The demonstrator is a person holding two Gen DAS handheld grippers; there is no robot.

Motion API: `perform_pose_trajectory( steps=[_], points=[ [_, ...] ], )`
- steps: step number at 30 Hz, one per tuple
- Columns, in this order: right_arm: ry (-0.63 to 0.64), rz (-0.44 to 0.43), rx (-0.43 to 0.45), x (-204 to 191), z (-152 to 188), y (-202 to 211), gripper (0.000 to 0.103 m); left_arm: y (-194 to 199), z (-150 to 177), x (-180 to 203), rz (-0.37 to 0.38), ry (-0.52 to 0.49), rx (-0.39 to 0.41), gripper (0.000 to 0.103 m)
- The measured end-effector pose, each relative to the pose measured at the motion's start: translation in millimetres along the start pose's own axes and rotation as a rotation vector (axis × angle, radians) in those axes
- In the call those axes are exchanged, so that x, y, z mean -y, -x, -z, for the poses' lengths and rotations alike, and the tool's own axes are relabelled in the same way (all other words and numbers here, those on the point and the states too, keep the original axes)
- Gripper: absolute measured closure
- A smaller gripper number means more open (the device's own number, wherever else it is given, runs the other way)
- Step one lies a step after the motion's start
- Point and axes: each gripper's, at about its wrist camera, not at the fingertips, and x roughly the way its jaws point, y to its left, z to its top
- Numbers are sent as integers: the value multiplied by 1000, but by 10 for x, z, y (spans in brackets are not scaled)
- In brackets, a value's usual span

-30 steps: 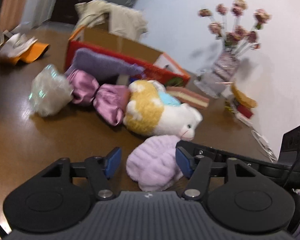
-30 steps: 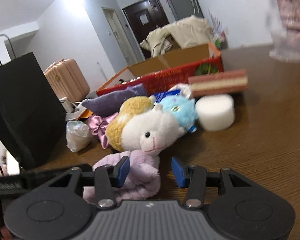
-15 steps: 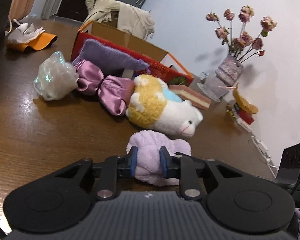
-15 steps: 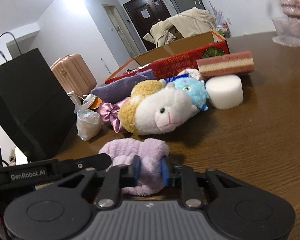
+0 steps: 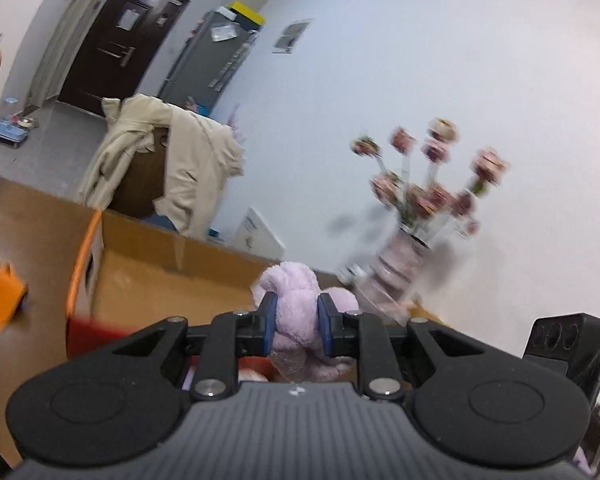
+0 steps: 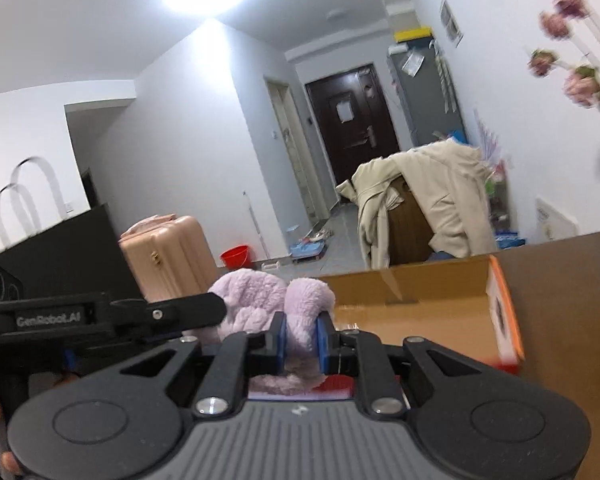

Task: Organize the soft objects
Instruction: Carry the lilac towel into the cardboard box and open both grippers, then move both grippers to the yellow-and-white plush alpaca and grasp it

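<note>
A fluffy lilac cloth [image 5: 300,300] hangs in the air, pinched by both grippers at once. My left gripper [image 5: 296,326] is shut on one end of it, blue pads pressing into the pile. My right gripper [image 6: 300,338] is shut on the other end of the lilac cloth [image 6: 260,300], and the left gripper's body [image 6: 100,316] shows at its left side. Behind and below the cloth stands the open cardboard box [image 5: 148,268] with a red and orange outside [image 6: 504,312]. The plush toys on the table are out of view.
A vase of pink flowers [image 5: 400,256] stands right of the box near the white wall. An orange item [image 5: 0,304] lies at the table's left. A beige coat [image 6: 432,200] drapes a chair behind the box. A black bag [image 6: 60,256] and pink suitcase [image 6: 168,252] stand left.
Both grippers closed on the lilac cloth on the table, then lifted it together. The views have tipped up and forward, so the toys dropped out of sight and the box now fills the lower part.
</note>
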Motion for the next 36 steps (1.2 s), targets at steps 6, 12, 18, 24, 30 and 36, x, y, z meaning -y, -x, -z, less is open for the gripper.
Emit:
perform_pose_trajectory(
  steps=[6, 12, 18, 24, 30, 36],
  points=[
    [-76, 61, -139, 499, -557, -1351, 88, -996, -459, -614, -91, 93, -46, 81],
    [-186, 121, -284, 888, -516, -2613, 88, -1744, -640, -1199, -228, 106, -135, 81],
    [-323, 177, -364, 1143, -220, -3263, 76, -2074, -506, -1556, -406, 53, -185, 52],
    [-309, 185, -370, 1177, -63, -3159, 67, -1978, -472, -1622, -397, 113, -187, 46],
    [-192, 229, -289, 1027, -313, -2783, 58, -1796, -516, -1290, -374, 74, -147, 42],
    [-98, 222, -199, 705, -809, -1947, 33, -1111, -802, -483, -329, -89, -44, 28]
  ],
)
